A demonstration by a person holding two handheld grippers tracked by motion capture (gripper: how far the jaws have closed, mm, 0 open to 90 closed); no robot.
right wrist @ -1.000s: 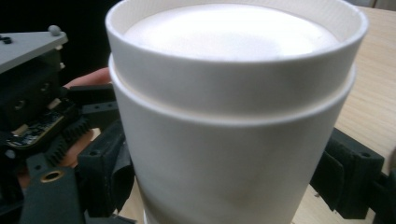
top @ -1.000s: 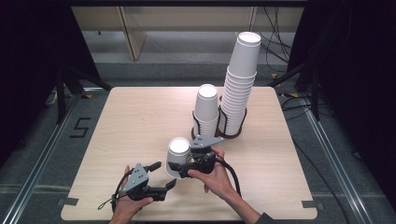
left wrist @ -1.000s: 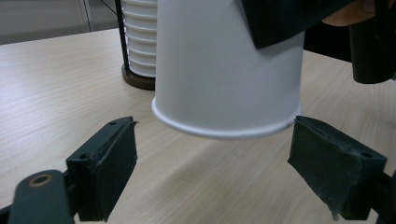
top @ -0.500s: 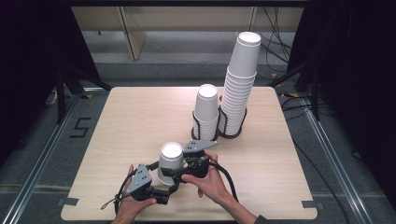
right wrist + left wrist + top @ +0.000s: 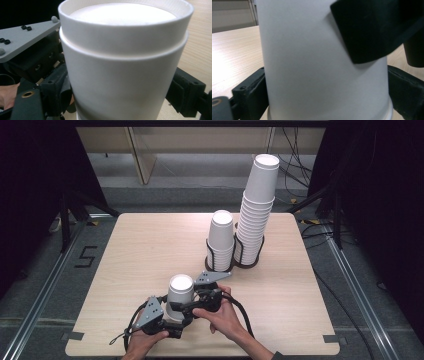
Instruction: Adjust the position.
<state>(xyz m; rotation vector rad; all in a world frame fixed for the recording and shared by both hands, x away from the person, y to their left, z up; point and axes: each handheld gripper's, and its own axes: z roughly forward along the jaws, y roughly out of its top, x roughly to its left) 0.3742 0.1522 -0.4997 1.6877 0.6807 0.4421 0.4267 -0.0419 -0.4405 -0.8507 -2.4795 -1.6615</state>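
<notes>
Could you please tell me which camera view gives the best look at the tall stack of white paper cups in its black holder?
The high view: the tall stack of cups stands whole there at the table's far right, beside the short stack. Each gripper view looks close at the single upturned cup, which blocks what lies beyond.

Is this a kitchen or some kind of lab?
Probably a lab or test room: one bare wooden table, cables lying on the floor behind it, and paper cups in a black rack, no kitchen things.
</notes>
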